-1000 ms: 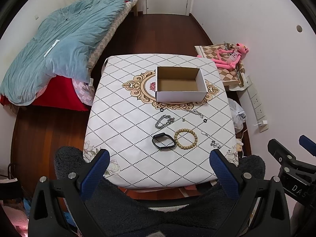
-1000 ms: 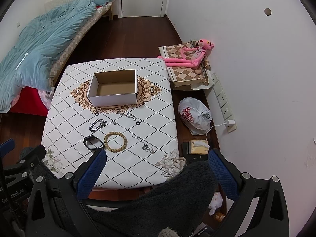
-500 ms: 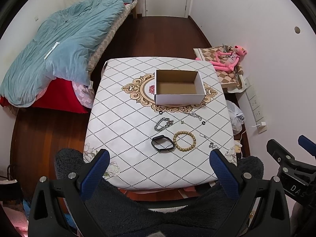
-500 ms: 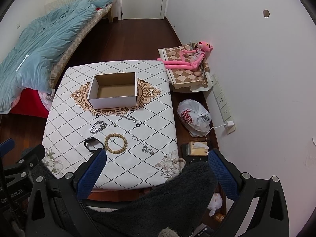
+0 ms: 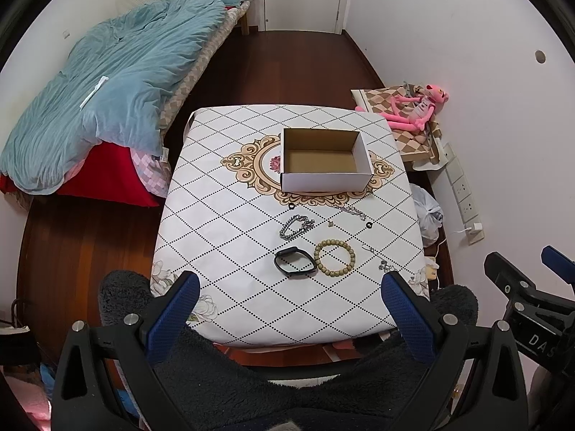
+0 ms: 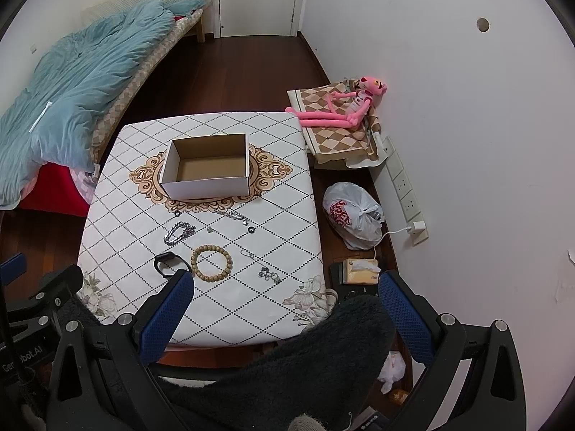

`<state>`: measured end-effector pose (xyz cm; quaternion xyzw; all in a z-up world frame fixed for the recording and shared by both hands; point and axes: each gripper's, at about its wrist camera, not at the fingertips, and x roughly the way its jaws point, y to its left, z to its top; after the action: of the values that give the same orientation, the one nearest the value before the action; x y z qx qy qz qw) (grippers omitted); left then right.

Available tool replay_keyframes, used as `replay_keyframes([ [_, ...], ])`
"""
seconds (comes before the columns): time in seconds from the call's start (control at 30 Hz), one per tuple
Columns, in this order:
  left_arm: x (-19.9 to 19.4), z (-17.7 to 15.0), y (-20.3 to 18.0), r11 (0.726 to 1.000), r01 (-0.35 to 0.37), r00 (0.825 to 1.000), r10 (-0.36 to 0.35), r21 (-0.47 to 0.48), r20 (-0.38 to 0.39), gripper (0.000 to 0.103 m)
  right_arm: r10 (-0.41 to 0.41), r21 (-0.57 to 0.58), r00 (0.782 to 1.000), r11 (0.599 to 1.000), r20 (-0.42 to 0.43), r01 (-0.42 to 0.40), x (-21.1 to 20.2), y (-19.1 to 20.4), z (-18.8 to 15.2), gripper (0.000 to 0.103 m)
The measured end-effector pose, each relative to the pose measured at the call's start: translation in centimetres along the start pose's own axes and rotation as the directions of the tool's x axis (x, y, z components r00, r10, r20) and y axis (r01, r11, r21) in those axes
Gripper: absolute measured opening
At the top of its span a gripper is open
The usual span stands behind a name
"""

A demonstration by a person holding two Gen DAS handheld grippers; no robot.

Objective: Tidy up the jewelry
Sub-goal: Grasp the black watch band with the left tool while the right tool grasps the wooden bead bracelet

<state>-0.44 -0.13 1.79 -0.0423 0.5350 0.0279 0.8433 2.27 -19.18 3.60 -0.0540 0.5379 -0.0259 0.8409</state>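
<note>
An empty white cardboard box (image 5: 325,160) (image 6: 206,167) stands mid-table on a diamond-patterned cloth (image 5: 222,237). In front of it lie a silver chain bracelet (image 5: 296,226) (image 6: 179,232), a black band (image 5: 294,260) (image 6: 166,261), a wooden bead bracelet (image 5: 335,256) (image 6: 212,258), a thin chain (image 5: 350,211) (image 6: 233,214), small black rings (image 5: 369,225) and a silver pendant piece (image 6: 270,275). My left gripper (image 5: 289,314) and right gripper (image 6: 285,314) hover open above the table's near edge, holding nothing.
A bed with a blue quilt (image 5: 107,82) lies to the left. By the right wall sit a pink plush toy (image 6: 345,107) on a checkered bag, a white plastic bag (image 6: 354,215), a tissue pack (image 6: 360,271) and wall sockets (image 6: 404,194). Dark fuzzy fabric (image 5: 273,388) lies below both grippers.
Both grippers have pulled slightly back and up from the table, so it looks a bit smaller and lower in each view. Nothing on the table has moved.
</note>
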Motion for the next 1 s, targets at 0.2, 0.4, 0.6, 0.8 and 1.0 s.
replay_keyframes([
  [0.2,0.7,0.4,0.1,1.0,0.009,1.0,-0.008,-0.015,0.015,0.103,0.006,0.011,1.0,1.0,-0.004,-0.006,0.6,0.0,0.3,0.103],
  [0.4,5.9,1.5,1.2,0.995,-0.092,0.996,0.093,-0.031,0.012,0.103,0.009,0.017,0.998,1.0,-0.068,-0.008,6.2,1.0,0.7,0.103],
  [0.6,12.8,2.1,2.8,0.979,-0.203,0.977,0.202,-0.012,-0.066,0.103,0.028,0.01,0.98,1.0,-0.197,-0.027,15.4,2.9,0.3,0.102],
  [0.8,17.6,1.8,4.0,0.974,-0.227,0.966,0.225,-0.001,-0.129,0.103,0.055,0.025,0.957,0.998,-0.286,-0.05,22.8,4.9,-0.6,0.096],
  [1.0,20.6,1.8,4.2,0.972,-0.235,0.957,0.231,-0.002,-0.178,0.103,0.092,0.024,0.938,0.996,-0.334,-0.089,27.1,6.8,-1.3,0.086],
])
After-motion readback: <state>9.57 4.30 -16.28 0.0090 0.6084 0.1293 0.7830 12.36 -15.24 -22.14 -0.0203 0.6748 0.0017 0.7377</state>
